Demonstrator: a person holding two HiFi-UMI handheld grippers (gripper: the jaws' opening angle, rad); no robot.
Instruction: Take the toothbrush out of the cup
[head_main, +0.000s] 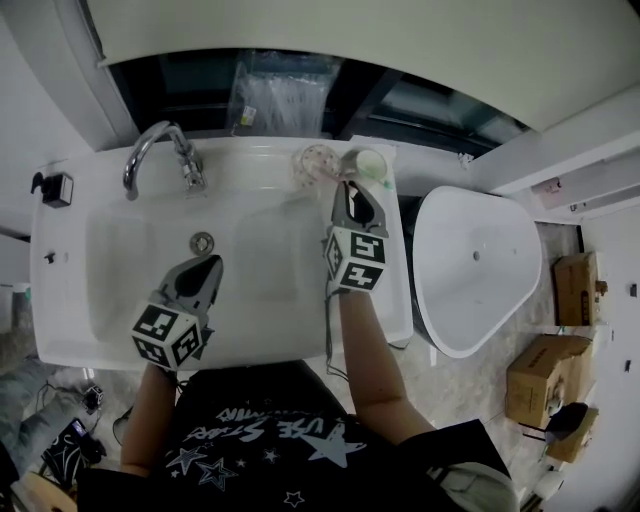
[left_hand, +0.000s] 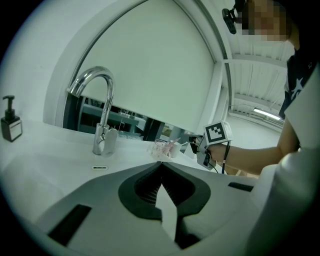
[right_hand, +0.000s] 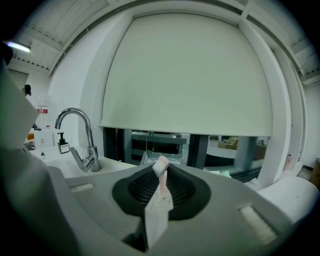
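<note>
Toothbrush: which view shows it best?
Right gripper view: the toothbrush stands close up, pinched between the right gripper's jaws. Left gripper view shows a distant pink sliver; in head view I can't make it out.

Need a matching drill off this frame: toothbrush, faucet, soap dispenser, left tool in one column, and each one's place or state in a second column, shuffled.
1. toothbrush
2. faucet
3. soap dispenser
4. left tool

A. shut, holding nothing, over the sink
B. at the sink's left edge
C. gripped in the right tool
D. at the back rim, behind the drain

Pairs: 1-C, 2-D, 3-B, 4-A
</note>
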